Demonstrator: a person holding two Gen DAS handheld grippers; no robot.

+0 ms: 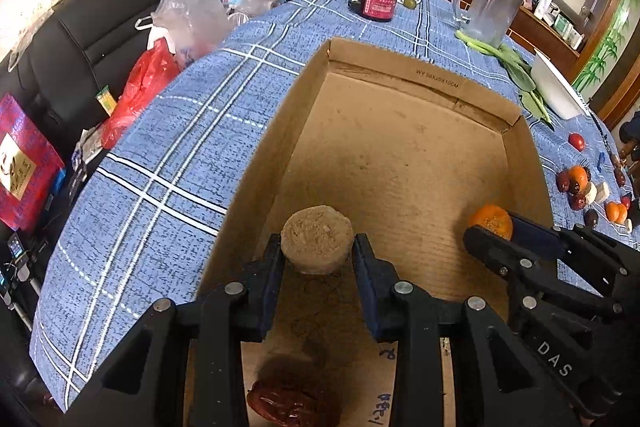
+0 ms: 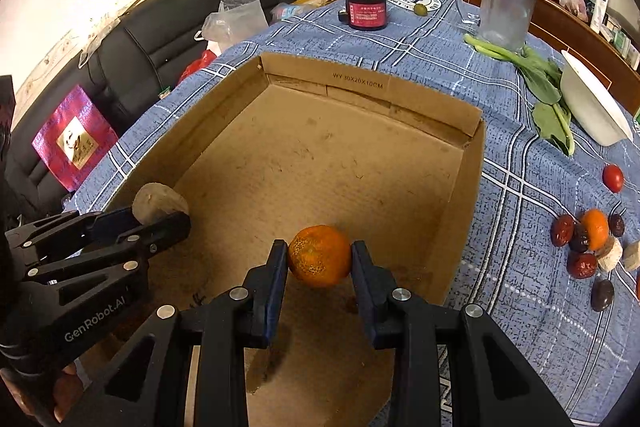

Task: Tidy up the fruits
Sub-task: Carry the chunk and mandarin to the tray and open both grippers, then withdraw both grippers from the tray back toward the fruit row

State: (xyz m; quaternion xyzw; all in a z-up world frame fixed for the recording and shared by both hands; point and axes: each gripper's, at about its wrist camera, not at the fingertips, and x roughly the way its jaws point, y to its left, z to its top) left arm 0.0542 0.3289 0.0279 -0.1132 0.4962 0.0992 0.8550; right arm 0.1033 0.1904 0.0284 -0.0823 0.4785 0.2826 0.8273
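From my left wrist camera, my left gripper [image 1: 318, 247] is clamped on a beige puck [image 1: 317, 241], a round crumbly-looking disc pinched at both sides by the blue pads, held above the floor of the open cardboard box [image 1: 400, 155]. Only this view shows a wrinkled dark red date [image 1: 286, 405] lying on the box floor below my fingers, partly hidden by them. At the right, my right gripper [image 1: 490, 227] reaches into the box with a mandarin [image 1: 491, 221], of which I see just the top. Beyond the box stand a red-labelled jar [image 1: 377, 1] and a clear pitcher [image 1: 494, 5] on the blue checked tablecloth [image 1: 168, 155]; leafy greens [image 1: 516, 71] lie beside a white bowl [image 1: 558, 91].

From my right wrist camera, the right gripper [image 2: 320, 257] is closed on the mandarin [image 2: 319, 255], its pitted orange skin in full view, over the near part of the box [image 2: 304, 163]. At left my left gripper [image 2: 160, 213] shows side-on, its fingers covering much of the puck [image 2: 157, 202]. This view shows better the loose pile on the cloth to the right of the box: a second mandarin [image 2: 595, 229], red dates [image 2: 563, 230], pale pieces [image 2: 611, 254] that may be more pucks, and, apart from them, a small red tomato [image 2: 613, 177].
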